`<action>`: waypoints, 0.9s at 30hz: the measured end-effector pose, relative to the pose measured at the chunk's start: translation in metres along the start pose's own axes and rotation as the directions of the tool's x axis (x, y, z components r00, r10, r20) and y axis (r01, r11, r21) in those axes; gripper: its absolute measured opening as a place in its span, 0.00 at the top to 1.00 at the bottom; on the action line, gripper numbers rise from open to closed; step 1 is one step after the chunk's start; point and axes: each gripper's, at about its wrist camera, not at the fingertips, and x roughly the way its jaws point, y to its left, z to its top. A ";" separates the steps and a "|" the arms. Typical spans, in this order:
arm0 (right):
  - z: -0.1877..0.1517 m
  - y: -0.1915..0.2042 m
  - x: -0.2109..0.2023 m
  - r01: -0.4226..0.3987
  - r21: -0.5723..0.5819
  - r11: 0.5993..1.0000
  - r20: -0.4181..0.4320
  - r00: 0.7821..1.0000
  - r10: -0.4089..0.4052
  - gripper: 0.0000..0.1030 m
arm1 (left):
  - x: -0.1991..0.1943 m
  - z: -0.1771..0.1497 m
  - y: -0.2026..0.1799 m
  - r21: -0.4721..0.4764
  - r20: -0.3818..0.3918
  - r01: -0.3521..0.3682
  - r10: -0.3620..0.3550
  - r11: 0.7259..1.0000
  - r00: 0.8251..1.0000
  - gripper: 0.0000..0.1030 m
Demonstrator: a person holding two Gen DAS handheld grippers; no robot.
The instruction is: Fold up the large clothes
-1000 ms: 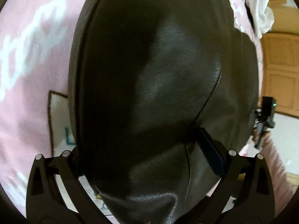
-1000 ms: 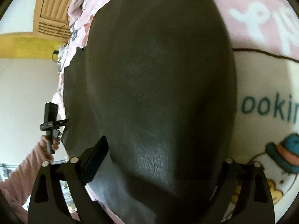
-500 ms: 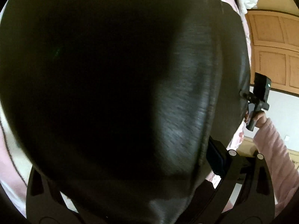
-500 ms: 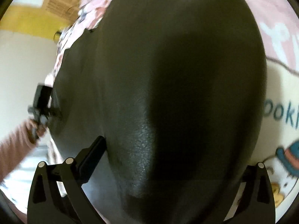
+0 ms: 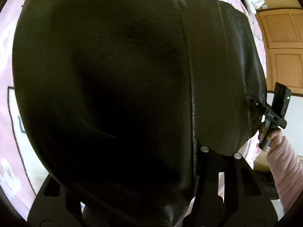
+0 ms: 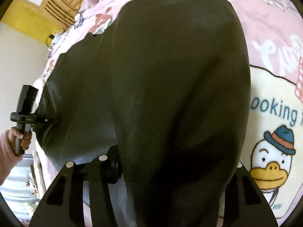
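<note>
- clearly both grippers hold the garment (image 6: 170,75), a dark leather-like piece, lifted over the pink blanket (image 6: 274,28).
- left gripper (image 6: 45,120), seen from the right wrist, is clamped on a bunched edge at the garment's far side.
- right gripper (image 5: 251,99), seen from the left wrist, pinches the opposite edge the same way.
- the garment drapes over both cameras and hides most of the bed.
- risk: the slick, heavy material could slide out of the small pinches if the pull gets uneven.
- risk: with the view blocked, the fold could land crooked or trap a crease.
</note>
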 end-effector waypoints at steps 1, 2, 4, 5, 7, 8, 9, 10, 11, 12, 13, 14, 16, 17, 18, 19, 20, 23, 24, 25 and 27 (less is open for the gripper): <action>0.003 0.000 0.006 0.000 0.003 1.000 -0.019 1.000 0.000 0.40 | 0.001 0.000 0.004 -0.017 -0.002 0.002 -0.002 1.000 1.000 0.49; 0.008 -0.002 0.012 -0.009 0.020 1.000 -0.041 0.999 0.010 0.36 | 0.004 0.002 0.007 -0.025 -0.006 0.002 -0.002 1.000 1.000 0.46; 0.016 -0.001 0.020 -0.020 0.052 0.998 -0.048 0.999 0.023 0.28 | 0.012 0.007 -0.008 0.027 0.006 -0.054 0.054 0.998 0.999 0.43; 0.015 -0.001 0.021 -0.016 0.047 0.999 -0.048 0.999 0.019 0.26 | 0.013 0.007 -0.014 0.050 0.016 -0.088 0.087 0.995 0.996 0.43; 0.012 0.000 0.021 -0.006 0.022 1.000 -0.049 0.999 0.007 0.20 | 0.016 0.004 -0.024 0.071 0.044 -0.131 0.128 0.989 0.991 0.43; 0.011 0.000 0.022 -0.012 0.020 1.000 -0.049 0.999 0.013 0.18 | 0.016 0.003 -0.025 0.073 0.060 -0.141 0.137 0.987 0.989 0.43; 0.011 0.000 0.023 -0.017 0.018 1.000 -0.048 0.999 0.018 0.15 | 0.016 0.002 -0.025 0.074 0.073 -0.144 0.139 0.987 0.988 0.43; 0.011 0.001 0.024 -0.025 0.013 1.000 -0.046 0.999 0.026 0.12 | 0.016 0.001 -0.025 0.075 0.082 -0.146 0.140 0.986 0.987 0.43; 0.009 0.001 0.025 -0.034 0.005 0.999 -0.046 0.998 0.034 0.06 | 0.016 0.001 -0.025 0.077 0.090 -0.151 0.143 0.986 0.986 0.43; 0.008 0.004 0.028 -0.020 -0.021 1.000 -0.046 0.999 0.019 0.06 | 0.016 0.001 -0.026 0.080 0.094 -0.154 0.147 0.985 0.985 0.43; 0.009 0.006 0.029 -0.012 -0.027 1.000 -0.043 0.999 0.010 0.06 | 0.015 0.000 -0.026 0.085 0.104 -0.163 0.154 0.983 0.983 0.43; 0.009 0.007 0.030 -0.012 -0.023 1.000 -0.039 0.999 0.011 0.06 | 0.015 0.000 -0.027 0.088 0.114 -0.172 0.162 0.981 0.980 0.43; 0.007 0.005 0.028 -0.017 -0.019 1.000 -0.033 0.999 0.016 0.06 | 0.015 -0.002 -0.028 0.085 0.135 -0.181 0.169 0.980 0.976 0.43; 0.007 0.005 0.028 -0.016 -0.021 1.000 -0.032 0.999 0.015 0.06 | 0.014 -0.003 -0.028 0.082 0.147 -0.184 0.171 0.980 0.974 0.43; 0.007 0.006 0.028 -0.011 -0.024 1.000 -0.031 0.999 0.011 0.06 | 0.014 -0.003 -0.028 0.081 0.154 -0.185 0.171 0.979 0.973 0.43; 0.007 0.007 0.029 -0.001 -0.031 1.000 -0.028 1.000 0.000 0.06 | 0.014 -0.003 -0.027 0.078 0.164 -0.185 0.171 0.980 0.972 0.43; 0.007 0.010 0.029 0.008 -0.036 0.999 -0.026 1.000 -0.009 0.06 | 0.014 -0.004 -0.028 0.078 0.174 -0.189 0.174 0.979 0.969 0.43; 0.005 0.014 0.028 0.041 -0.044 0.998 -0.015 0.999 -0.042 0.10 | 0.017 -0.014 -0.045 0.100 0.215 -0.233 0.208 0.967 0.954 0.43; 0.004 0.013 0.027 0.048 -0.044 0.998 -0.011 0.999 -0.049 0.14 | 0.017 -0.016 -0.049 0.103 0.232 -0.250 0.221 0.963 0.947 0.43; 0.003 0.013 0.026 0.057 -0.043 0.997 -0.008 0.998 -0.057 0.17 | 0.022 -0.019 -0.056 0.101 0.242 -0.258 0.228 0.961 0.943 0.43; 0.002 0.013 0.023 0.063 -0.039 0.997 -0.004 0.998 -0.063 0.23 | 0.019 -0.018 -0.049 0.090 0.259 -0.264 0.233 0.960 0.937 0.43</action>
